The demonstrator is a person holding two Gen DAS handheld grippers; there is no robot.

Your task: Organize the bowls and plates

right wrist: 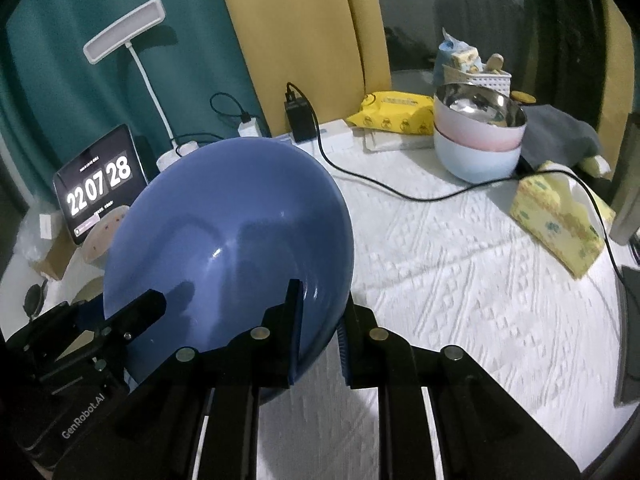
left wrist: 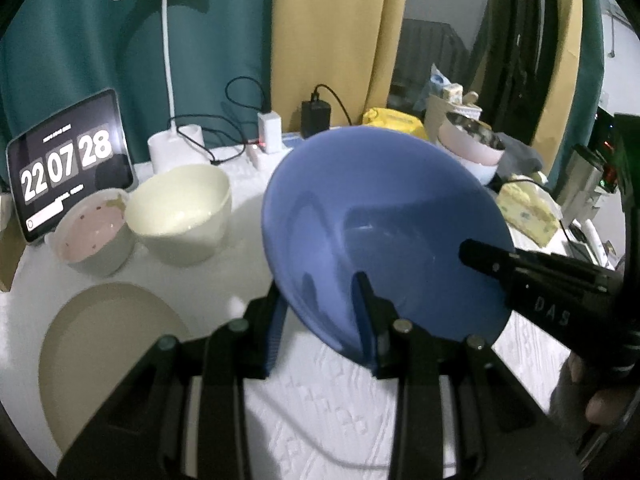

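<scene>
Above the white table (right wrist: 460, 280), left gripper (left wrist: 320, 320) and right gripper (right wrist: 318, 320) each clamp the near rim of the tilted blue bowl (right wrist: 228, 232), which looks rigid, glossy and probably slippery.

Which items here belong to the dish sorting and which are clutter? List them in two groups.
Job: blue plate, gripped at its rim by both the left tongs and right tongs; cream bowl; pink speckled bowl; beige plate; stacked bowls.

Clutter: tablet clock, desk lamp, chargers, wipes pack, tissue box.
</scene>
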